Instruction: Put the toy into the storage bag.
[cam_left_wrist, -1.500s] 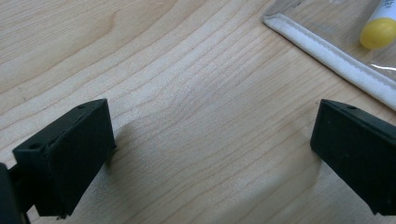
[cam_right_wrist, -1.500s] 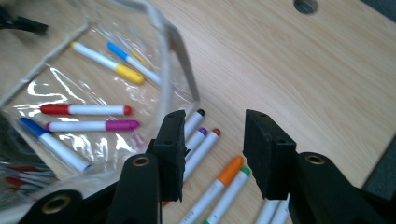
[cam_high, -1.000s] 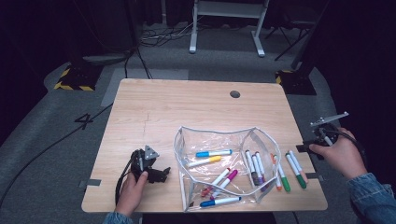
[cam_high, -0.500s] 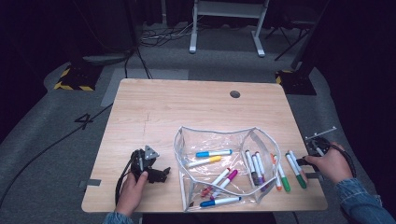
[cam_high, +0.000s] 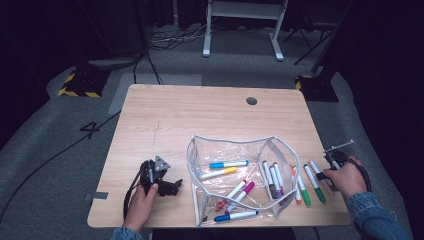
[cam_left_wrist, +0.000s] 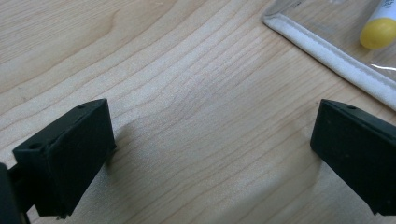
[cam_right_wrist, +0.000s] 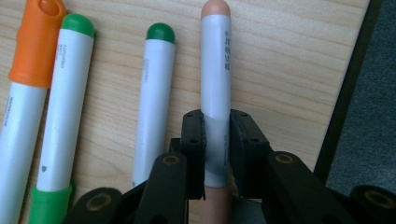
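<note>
The right claw (cam_right_wrist: 215, 140) has dropped to the counter (cam_high: 200, 120), its jaws just closing to pinch a peach-capped marker (cam_right_wrist: 215, 70). The left claw (cam_left_wrist: 210, 154) rests spread beside the pouch (cam_high: 240, 142).

The wooden table (cam_high: 190, 115) carries a clear pouch (cam_high: 240, 182) (markers inside). More markers (cam_high: 310, 182) lie loose beside it, near the right edge.

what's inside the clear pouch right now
Inside the clear pouch lie loose markers, among them a blue one, a yellow one and a pink one; where they overlap at its right end, some stay hidden.
</note>
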